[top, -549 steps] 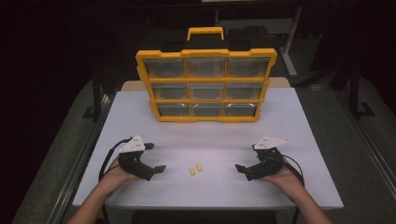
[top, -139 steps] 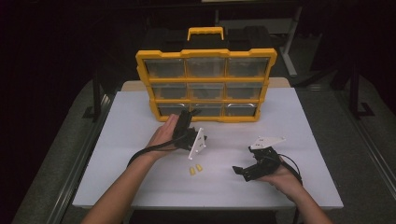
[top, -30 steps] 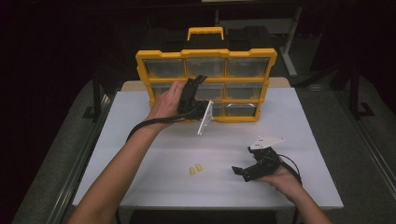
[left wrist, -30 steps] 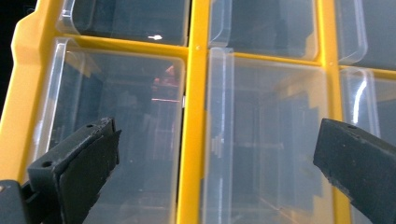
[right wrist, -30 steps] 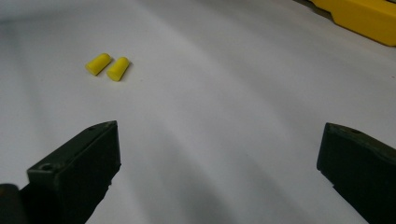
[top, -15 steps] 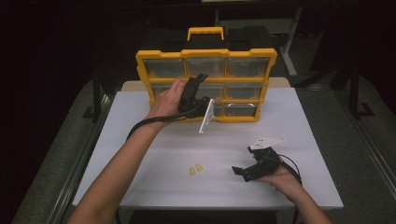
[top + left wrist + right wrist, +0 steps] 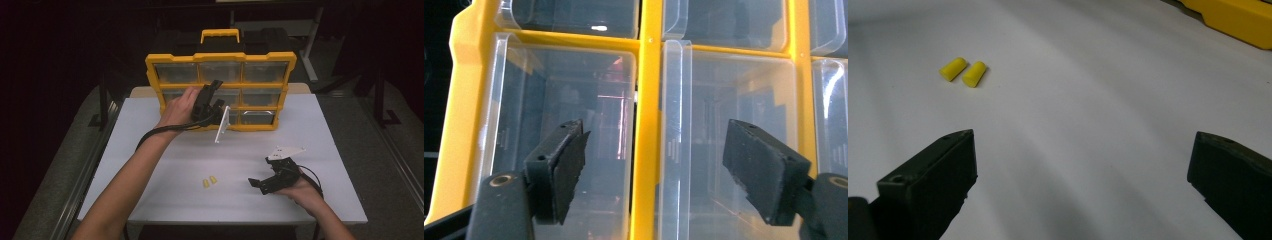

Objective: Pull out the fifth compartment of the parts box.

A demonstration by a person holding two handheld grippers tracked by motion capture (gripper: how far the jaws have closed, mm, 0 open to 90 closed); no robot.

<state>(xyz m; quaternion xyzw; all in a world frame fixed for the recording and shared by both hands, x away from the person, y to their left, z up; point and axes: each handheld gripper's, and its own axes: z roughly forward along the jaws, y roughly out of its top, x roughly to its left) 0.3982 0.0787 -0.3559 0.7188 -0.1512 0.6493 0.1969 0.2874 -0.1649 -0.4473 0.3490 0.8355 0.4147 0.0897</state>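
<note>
A yellow organizer [image 7: 220,56] with clear drawers stands upright at the back of the white table [image 7: 165,150]. My left gripper [image 7: 214,95] is held up against its middle row, open. In the left gripper view the left gripper [image 7: 659,170] has its jaws spread across the yellow divider [image 7: 646,125], one before the left drawer [image 7: 559,100], one before the neighbouring drawer [image 7: 734,100]. Two yellow earplugs [image 7: 209,182] lie side by side near the front. My right gripper [image 7: 262,177] rests on the table to their right, open and empty. The right gripper [image 7: 1080,185] faces the earplugs [image 7: 964,71].
The organizer's black and yellow carry handle [image 7: 220,35] rises behind its top. A corner of the organizer [image 7: 1233,20] appears far off in the right gripper view. Dark floor and table legs surround the table. Bare white surface lies between the earplugs and the organizer.
My left gripper rose from the table's front left to the organizer, first at the bottom row, now at the middle row; in the last second it barely shifted. The right gripper stayed put.
</note>
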